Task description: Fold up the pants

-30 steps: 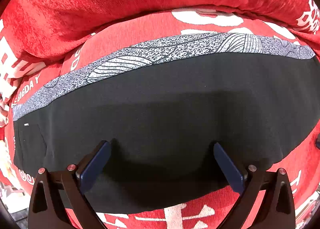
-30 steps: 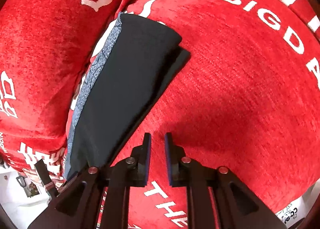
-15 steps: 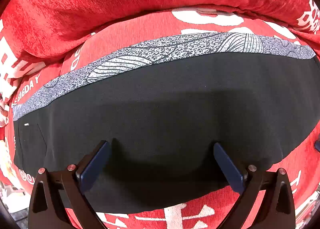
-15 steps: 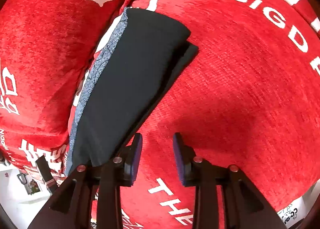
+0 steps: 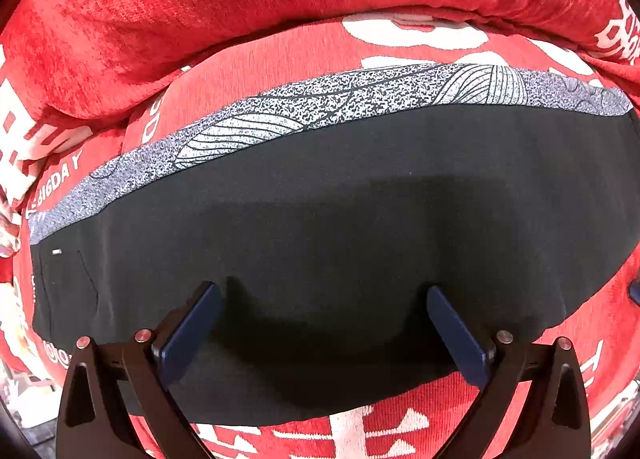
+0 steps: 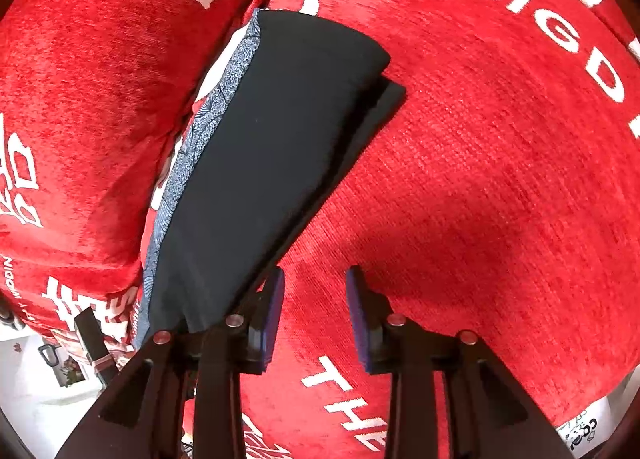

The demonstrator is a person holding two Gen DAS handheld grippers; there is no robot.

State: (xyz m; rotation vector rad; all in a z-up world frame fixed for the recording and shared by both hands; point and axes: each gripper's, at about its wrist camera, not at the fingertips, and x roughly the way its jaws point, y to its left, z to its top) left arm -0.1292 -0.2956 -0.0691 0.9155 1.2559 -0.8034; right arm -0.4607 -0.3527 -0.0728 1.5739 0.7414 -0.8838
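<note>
Pants (image 5: 360, 227) lie flat on red sofa cushion (image 5: 256, 75), folded lengthwise into one long black band running left to right across left wrist view. Fabric mostly plain black, smooth, few wrinkles. Far long edge carries grey speckled side stripe (image 5: 320, 107) with white leaf-like line drawings. Small white tag (image 5: 57, 251) and faint pocket seam near left end of the band. Near edge of pants curves just ahead of the gripper body, red cover with white print showing below it.

Left gripper (image 5: 320, 323) hovers over near half of pants, blue pads (image 5: 188, 335) spread wide, nothing between them, dark shadow on fabric under it. Contact with cloth cannot be told.

Right wrist view: pants (image 6: 280, 147) seen end-on, running away from camera as a tapering black strip, grey patterned stripe (image 6: 216, 123) along its left side next to the back cushion (image 6: 100, 79). Far end shows two layers, upper layer rounded at the corner, lower layer poking out slightly to the right. Right gripper (image 6: 316, 311) sits at near end of pants, fingers parted with a moderate gap, only red seat cover (image 6: 480, 179) with white lettering between them. Left finger just beside right edge of the black fabric, touching or not unclear. Nothing gripped
</note>
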